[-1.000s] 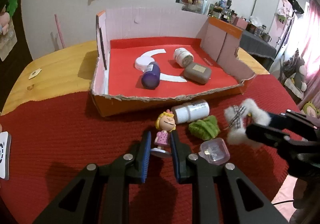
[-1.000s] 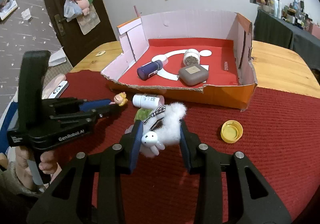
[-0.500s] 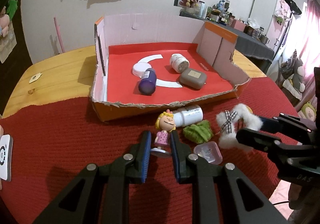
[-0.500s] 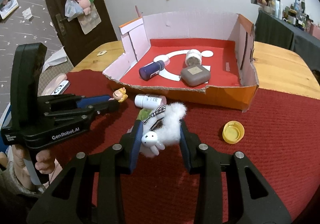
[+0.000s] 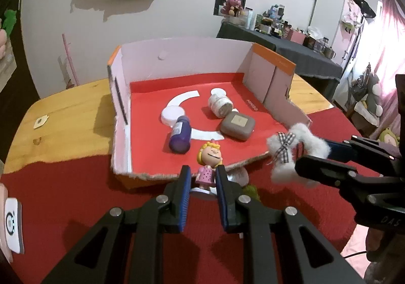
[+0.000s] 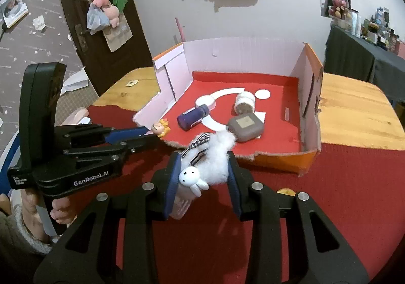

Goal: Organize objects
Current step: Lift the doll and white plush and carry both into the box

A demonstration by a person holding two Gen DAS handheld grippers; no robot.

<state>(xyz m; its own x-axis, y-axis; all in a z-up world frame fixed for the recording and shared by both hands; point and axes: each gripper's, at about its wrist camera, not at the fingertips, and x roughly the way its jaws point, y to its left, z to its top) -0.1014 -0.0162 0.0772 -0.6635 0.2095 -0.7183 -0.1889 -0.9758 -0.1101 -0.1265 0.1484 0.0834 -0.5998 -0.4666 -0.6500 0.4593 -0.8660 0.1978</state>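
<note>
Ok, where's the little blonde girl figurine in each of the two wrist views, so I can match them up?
Left wrist view: the girl figurine stands low in the centre, clamped between the left tool's blue pads, in front of the box's torn front edge.
Right wrist view: only its head shows, left of centre, at the tip of the left tool.
Shared landmark: the purple bottle lying on the red floor of the cardboard box.

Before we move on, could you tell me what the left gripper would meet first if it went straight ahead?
Probably the torn front edge of the cardboard box, just beyond the left gripper and its blonde figurine; depth is uncertain.
</note>
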